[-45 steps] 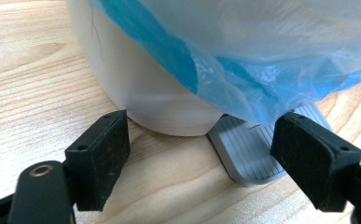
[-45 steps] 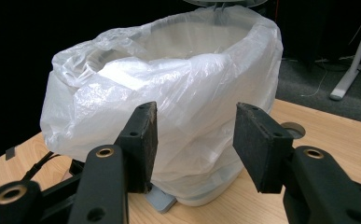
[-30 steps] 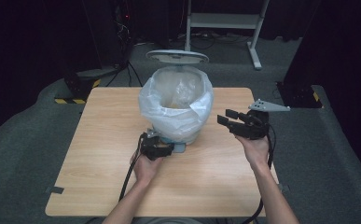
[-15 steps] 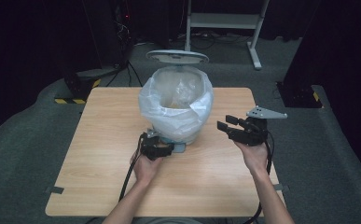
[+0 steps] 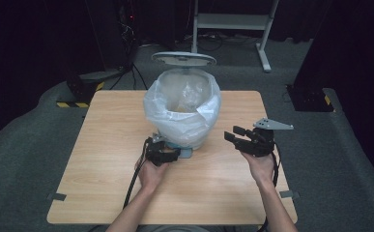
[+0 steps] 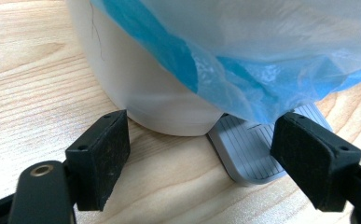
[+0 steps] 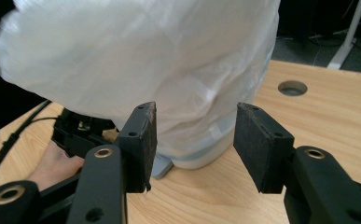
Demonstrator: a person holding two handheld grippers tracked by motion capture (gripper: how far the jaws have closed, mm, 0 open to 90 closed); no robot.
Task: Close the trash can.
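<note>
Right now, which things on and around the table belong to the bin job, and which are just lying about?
In the job:
pedal bin
bin liner
foot pedal
bin lid, up
left tongs, open at the pedal
right tongs, open beside the liner

Lying about:
white stand on the floor
cable hole in the table

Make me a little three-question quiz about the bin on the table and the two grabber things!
1. True or false: the lid of the pedal bin stands open.
2. Which thing does the left gripper sit right in front of? A) the grey foot pedal B) the round hole in the table C) the bag's top edge
3. What hangs down over the bin's sides?

Key
1. True.
2. A.
3. A thin, see-through plastic bag.
</note>
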